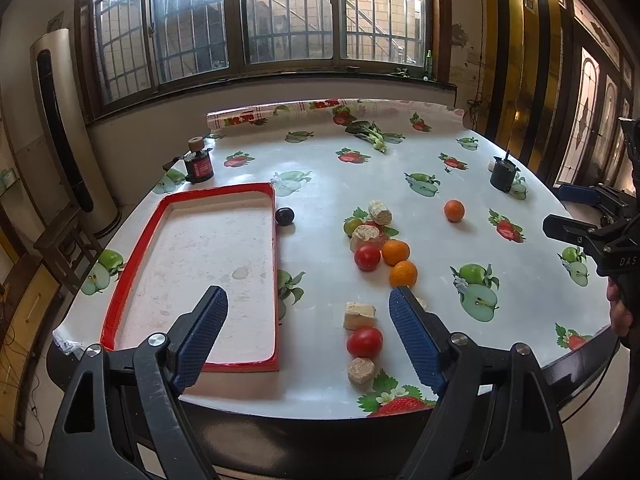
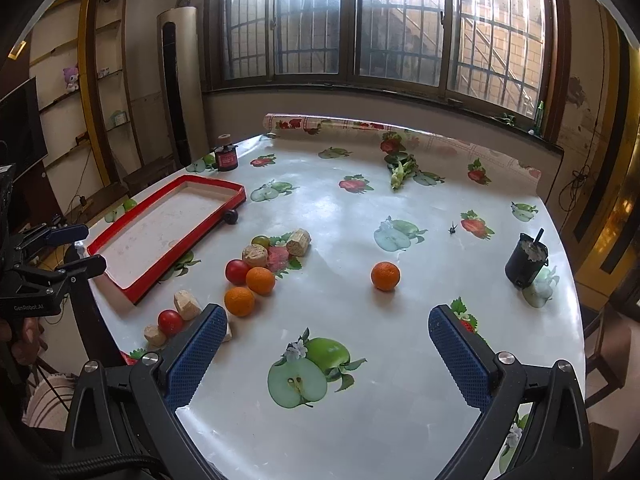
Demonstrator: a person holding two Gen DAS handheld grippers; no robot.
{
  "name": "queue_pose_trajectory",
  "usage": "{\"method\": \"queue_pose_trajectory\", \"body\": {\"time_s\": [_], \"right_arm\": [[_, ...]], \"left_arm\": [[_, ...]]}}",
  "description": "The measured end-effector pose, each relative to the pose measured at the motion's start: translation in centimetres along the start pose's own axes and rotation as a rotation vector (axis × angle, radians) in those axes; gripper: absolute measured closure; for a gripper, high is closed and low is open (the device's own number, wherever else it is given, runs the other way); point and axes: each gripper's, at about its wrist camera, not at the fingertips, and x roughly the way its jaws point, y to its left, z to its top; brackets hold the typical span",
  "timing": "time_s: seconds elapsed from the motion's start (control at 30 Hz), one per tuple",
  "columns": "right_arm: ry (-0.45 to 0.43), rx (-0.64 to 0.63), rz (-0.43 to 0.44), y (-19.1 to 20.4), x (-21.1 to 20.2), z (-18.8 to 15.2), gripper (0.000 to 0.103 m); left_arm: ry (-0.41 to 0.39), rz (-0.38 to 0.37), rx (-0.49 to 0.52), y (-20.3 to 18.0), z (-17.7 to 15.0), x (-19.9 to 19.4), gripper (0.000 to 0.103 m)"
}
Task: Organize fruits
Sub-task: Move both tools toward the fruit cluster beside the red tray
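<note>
- While both tools are hovering over the near edge of the desk, the left gripper is holding its blue fingers wide apart with nothing between them.
- Right gripper is likewise gaping wide and gripping nothing; its fingers are hanging above a printed green apple on the cloth.
- Red-rimmed tray is lying with nothing inside it, taken here as the landmark.
- Dark plum is sitting just beside the tray's far right corner.
- Two oranges and a red tomato are clustering to the right of the tray, the tomato touching the farther orange.
- Small green fruit is lying just beyond that cluster, among pale corn-like chunks.
- Second tomato is resting right of the tray's near corner, between two pale chunks.
- Lone orange is sitting well apart, farther right of the tray.
- Leafy green vegetable is lying far beyond the tray, near the rolled cloth edge.
- Black cup is standing far right of the tray; a dark red-labelled jar is standing just behind the tray.
</note>
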Motion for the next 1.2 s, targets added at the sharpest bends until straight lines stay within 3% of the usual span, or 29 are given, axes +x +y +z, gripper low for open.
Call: {"method": "queue_pose_trajectory", "body": {"time_s": [0.53,1.0,1.2], "right_arm": [[-0.035,-0.046,0.023,0.5,-0.7,-1.4,0.001],[-0.017,-0.027,0.014,0.0,-0.2,-2.4,0.001],[-0.01,-0.011,0.013,-0.4,0.0,-2.6,0.001]], "left_arm": [[-0.068,0.033,0.031,-0.8,-0.4,-1.4,0.02],[-0.042,0.017,0.035,-1.0,-1.1,-0.8,0.02],[-0.008,-0.027,0.023,-0.9,-1.8,-0.3,0.02]]}}
